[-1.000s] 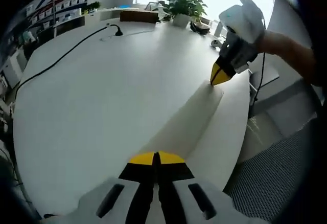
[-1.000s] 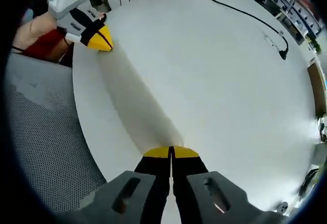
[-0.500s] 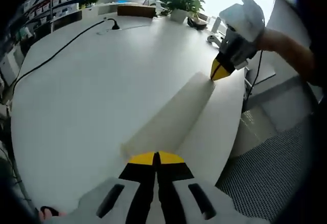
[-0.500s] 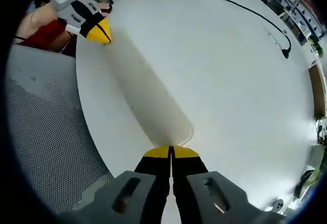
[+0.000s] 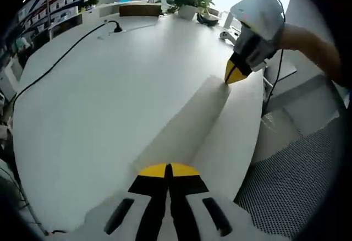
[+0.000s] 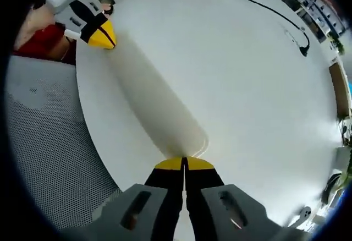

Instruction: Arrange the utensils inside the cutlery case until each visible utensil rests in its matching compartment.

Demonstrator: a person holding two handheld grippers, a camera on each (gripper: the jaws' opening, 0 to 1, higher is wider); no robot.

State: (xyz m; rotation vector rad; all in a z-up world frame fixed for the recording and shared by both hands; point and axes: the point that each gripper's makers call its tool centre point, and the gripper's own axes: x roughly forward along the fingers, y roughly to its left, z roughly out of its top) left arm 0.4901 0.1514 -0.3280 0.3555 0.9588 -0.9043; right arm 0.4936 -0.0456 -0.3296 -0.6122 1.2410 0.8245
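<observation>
In the left gripper view the left gripper (image 5: pixel 168 169) is sitting with its yellow-tipped jaws pressed together at the near end of a long, pale cutlery case (image 5: pixel 184 125) that is lying on the white table (image 5: pixel 99 98); whether they are pinching the case's edge or only touching it I cannot tell. At the far end the right gripper (image 5: pixel 235 73) is meeting the case with its tip, close to the table's edge, and beyond that edge a mesh chair (image 5: pixel 291 180) is waiting below. In the right gripper view the right gripper (image 6: pixel 183 164) is likewise showing narrow, closed jaws at the rounded end of the case (image 6: pixel 151 106), while the left gripper (image 6: pixel 99 34) is touching the other end. The case is looking shut, and no utensils are showing. The risk, as I am judging it, is that an uneven push from either end is going to slide or swing the case over the nearby edge, or that a thin pinch slips.
</observation>
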